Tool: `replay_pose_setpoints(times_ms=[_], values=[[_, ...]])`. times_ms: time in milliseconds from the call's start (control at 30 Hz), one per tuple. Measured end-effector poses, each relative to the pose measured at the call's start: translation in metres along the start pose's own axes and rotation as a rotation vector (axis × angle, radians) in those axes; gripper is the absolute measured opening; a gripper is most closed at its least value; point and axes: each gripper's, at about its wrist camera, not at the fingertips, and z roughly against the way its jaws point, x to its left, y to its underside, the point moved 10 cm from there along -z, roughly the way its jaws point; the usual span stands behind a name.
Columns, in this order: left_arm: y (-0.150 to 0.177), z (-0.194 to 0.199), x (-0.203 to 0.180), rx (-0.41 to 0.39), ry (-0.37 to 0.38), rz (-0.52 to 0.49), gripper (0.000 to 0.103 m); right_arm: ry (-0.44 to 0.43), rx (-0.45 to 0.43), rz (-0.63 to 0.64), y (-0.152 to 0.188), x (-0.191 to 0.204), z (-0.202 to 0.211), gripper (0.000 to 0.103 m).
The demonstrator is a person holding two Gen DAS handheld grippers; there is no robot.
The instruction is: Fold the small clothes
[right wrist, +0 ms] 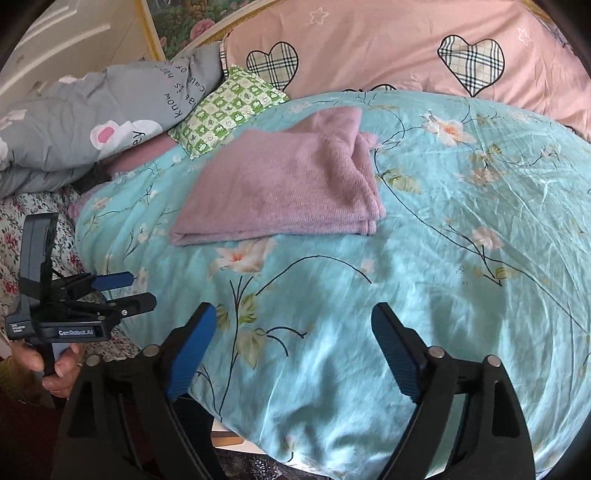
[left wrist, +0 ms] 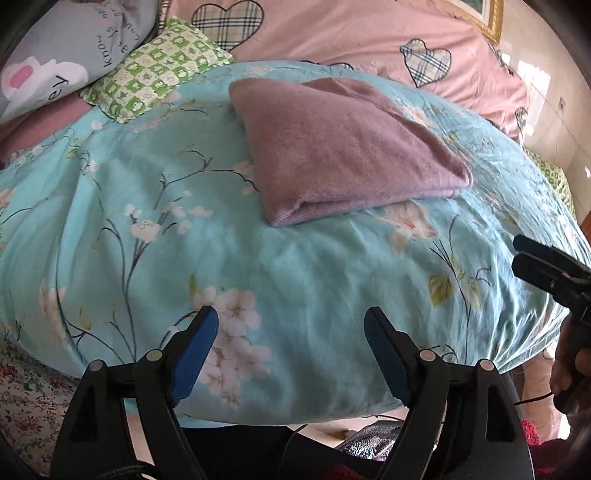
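- A folded mauve fleece garment (left wrist: 343, 147) lies flat on a turquoise floral quilt (left wrist: 295, 266) that covers the bed, toward the far side of the quilt from both cameras.
- In the right wrist view the garment's (right wrist: 280, 188) layered edges show at its near right corner, and a looser flap sticks up at the back.
- The left gripper (left wrist: 291, 354) hangs over the near part of the quilt with its blue-padded jaws spread wide and nothing between them, well apart from the garment.
- The right gripper (right wrist: 293, 350) also has its jaws spread and empty, over bare quilt (right wrist: 424, 258) short of the garment.
- A green-and-white checked small pillow (left wrist: 155, 70) lies just beyond the garment's far left corner, beside a grey printed pillow (left wrist: 62, 55).
- A pink duvet with plaid hearts (left wrist: 351, 33) lies behind the quilt.
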Motion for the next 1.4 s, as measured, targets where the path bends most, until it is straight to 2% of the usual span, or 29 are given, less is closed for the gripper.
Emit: replay_pose_setpoints(times_ms=[167,300,633,833,1000,1333,1400], values=[[-0.013,0.004,0.011,-0.036,-0.008,0.03,0.082,0.009,0.02,0.03,0.0,0.005,-0.005,0.092],[-0.022,0.002,0.01,-0.033,0.003,0.018,0.082,0.036,0.03,0.073,-0.004,0.008,-0.009,0.094],[-0.055,0.017,0.007,-0.118,-0.078,-0.093,0.087,-0.002,-0.028,0.162,-0.049,0.025,-0.006,0.102],[-0.079,0.006,0.015,-0.101,-0.108,-0.081,0.089,-0.014,-0.02,0.194,-0.07,0.032,-0.018,0.102],[-0.089,-0.005,0.02,-0.088,-0.137,-0.078,0.089,-0.033,0.026,0.187,-0.076,0.027,-0.035,0.102],[-0.094,-0.022,0.009,-0.038,-0.052,-0.063,0.089,-0.091,0.069,0.072,-0.09,0.012,-0.055,0.102],[-0.095,-0.024,0.007,-0.036,-0.059,-0.073,0.089,-0.092,0.071,0.067,-0.091,0.01,-0.057,0.102]])
